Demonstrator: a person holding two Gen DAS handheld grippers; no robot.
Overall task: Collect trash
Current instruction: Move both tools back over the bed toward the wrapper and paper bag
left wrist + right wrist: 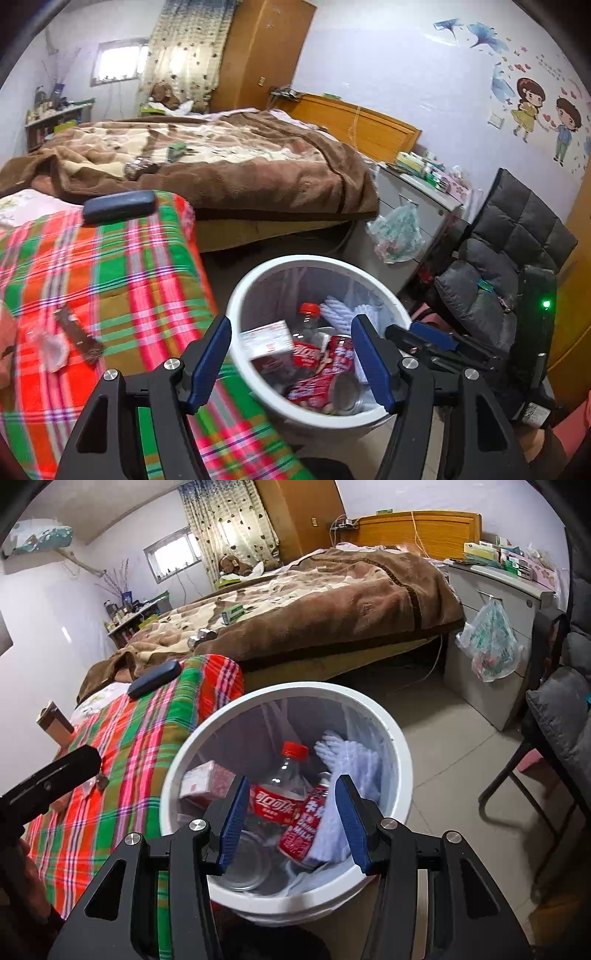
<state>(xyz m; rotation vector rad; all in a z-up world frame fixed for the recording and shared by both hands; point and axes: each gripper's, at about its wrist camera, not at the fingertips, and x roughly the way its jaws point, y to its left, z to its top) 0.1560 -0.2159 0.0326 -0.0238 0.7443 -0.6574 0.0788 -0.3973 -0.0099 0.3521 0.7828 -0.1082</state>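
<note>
a white trash bin [400,760] stands on the tiled floor [454,753] just beside the edge of a bed covered with a red, green and pink plaid blanket [122,273]. inside the bin lie a cola bottle with a red cap [282,786], a red can [306,823], a small carton [264,338] and white crumpled material [354,760]. the right tool [291,821] hangs over the bin, jaws apart, nothing between its blue pads. the left tool [290,360] hovers at the bin's rim by the bed edge, jaws apart and empty. a brown wrapper [79,334] and a clear crumpled scrap [51,345] lie on the plaid blanket, with a dark case [118,205] near its far edge.
</note>
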